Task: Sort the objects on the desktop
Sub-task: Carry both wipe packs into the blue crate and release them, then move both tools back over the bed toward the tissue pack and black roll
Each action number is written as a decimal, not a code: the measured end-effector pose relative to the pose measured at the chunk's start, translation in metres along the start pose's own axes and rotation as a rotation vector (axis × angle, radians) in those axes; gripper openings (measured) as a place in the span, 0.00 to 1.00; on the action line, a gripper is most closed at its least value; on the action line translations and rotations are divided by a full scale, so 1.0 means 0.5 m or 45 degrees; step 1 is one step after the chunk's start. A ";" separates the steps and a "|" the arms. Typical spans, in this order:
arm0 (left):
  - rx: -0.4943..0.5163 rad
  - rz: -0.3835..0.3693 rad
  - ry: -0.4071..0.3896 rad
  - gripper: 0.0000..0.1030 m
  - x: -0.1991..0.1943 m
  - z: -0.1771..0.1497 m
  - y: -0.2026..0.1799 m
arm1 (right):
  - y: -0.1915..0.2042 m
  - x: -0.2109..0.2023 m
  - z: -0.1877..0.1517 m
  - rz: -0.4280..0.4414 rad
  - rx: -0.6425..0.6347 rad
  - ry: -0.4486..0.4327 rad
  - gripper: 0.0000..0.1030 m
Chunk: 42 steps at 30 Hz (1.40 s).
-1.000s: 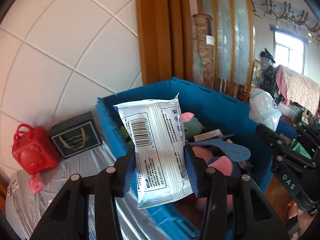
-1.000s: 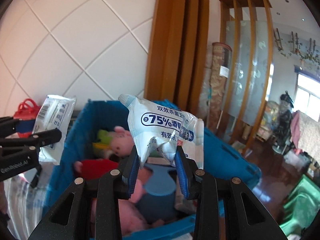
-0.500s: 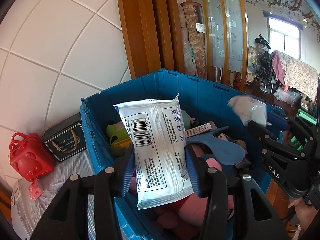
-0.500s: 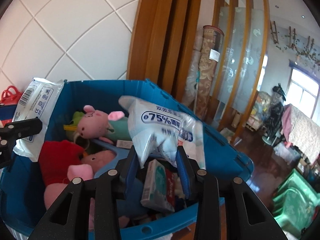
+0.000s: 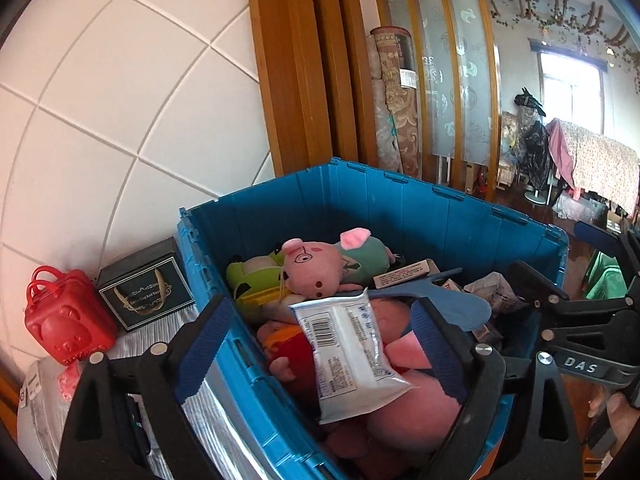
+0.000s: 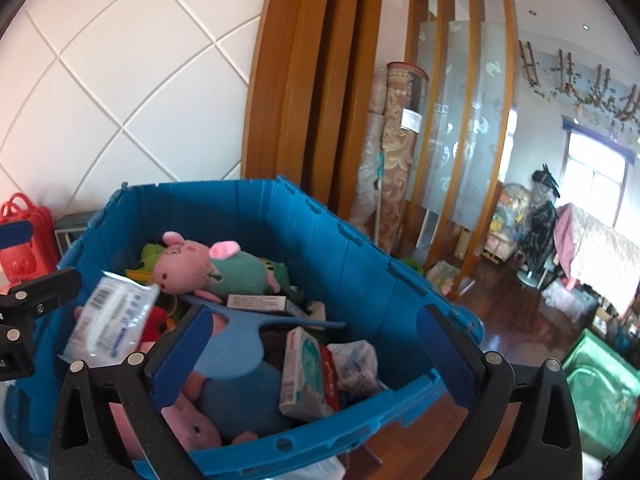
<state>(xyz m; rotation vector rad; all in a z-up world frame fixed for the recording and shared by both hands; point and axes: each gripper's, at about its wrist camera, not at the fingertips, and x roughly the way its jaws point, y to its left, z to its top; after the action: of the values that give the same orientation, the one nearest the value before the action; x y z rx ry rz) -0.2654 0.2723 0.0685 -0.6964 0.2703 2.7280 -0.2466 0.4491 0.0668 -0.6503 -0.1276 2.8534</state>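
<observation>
**Both packs released over the crate**

While my left gripper (image 5: 320, 344) spreads its jaws, the white wipes pack (image 5: 348, 356) sits between them but free of both pads, tilted and dropping toward the plush toys inside the blue crate (image 5: 440, 208). I judge the release deliberate: the tongs hang above the crate's near rim so the pack falls inside it. My right gripper (image 6: 316, 356) is likewise opening, jaws wide with nothing between them; the crumpled wipes packet (image 6: 356, 364) lies in the crate by its near right corner, beside a tissue box (image 6: 304, 372). A pink pig plush (image 6: 188, 268) rests toward the crate's far wall. Outside the crate's left wall stand a black gift box (image 5: 144, 292) and a red case (image 5: 64, 324), both unsorted.
</observation>
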 end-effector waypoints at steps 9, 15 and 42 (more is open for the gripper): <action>-0.090 0.084 0.006 0.89 -0.057 -0.073 0.132 | 0.095 -0.097 0.019 0.153 0.043 -0.088 1.00; -0.172 0.245 0.092 0.89 -0.074 -0.167 0.281 | 0.222 -0.141 0.037 0.308 0.025 -0.133 1.00; -0.608 0.490 0.653 0.89 0.139 -0.532 0.775 | 0.759 0.159 -0.111 0.704 -0.270 0.350 1.00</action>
<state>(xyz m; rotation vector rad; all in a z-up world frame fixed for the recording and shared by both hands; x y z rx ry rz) -0.3409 -0.1398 -0.1553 -1.6311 -0.1691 2.9467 -0.3630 0.0993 -0.0662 -1.2916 -0.2405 3.2473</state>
